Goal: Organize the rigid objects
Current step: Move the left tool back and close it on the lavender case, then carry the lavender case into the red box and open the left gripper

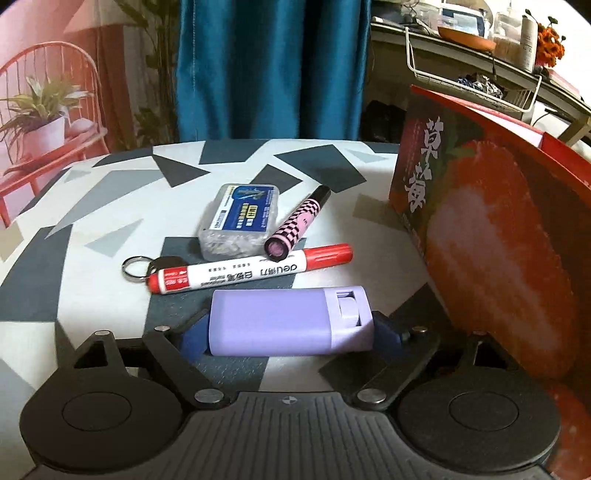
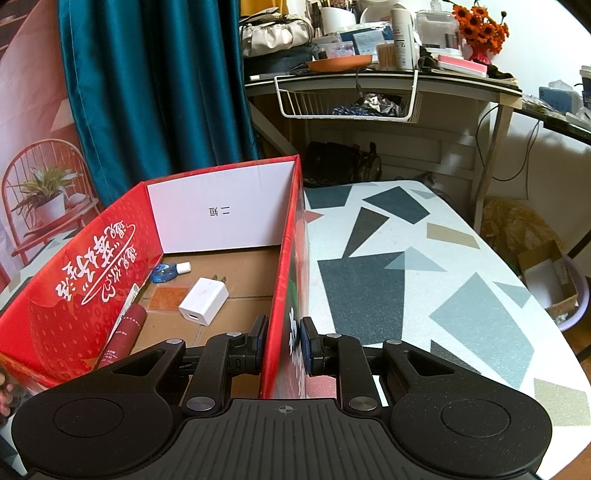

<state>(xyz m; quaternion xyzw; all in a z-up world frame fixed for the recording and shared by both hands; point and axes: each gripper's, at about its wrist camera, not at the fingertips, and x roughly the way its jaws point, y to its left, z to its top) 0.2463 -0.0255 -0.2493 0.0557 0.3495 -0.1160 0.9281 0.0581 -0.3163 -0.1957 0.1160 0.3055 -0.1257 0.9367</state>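
Pick-up step: left gripper (image 1: 291,326) straddled the purple case (image 1: 290,321) on the table (image 1: 110,206), jaws wide, apparently not yet pinching, while right gripper (image 2: 282,345) clamped the red box's (image 2: 74,295) wall; next, close, lift, carry it boxward.

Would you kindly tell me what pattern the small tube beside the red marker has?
Pink-and-black checks on the tube, clearest in the left wrist view.

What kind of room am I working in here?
Probably a lived-in home room, not a lab: a teal curtain, a cluttered side desk with an orange flower pot, and a patterned table holding everyday items.
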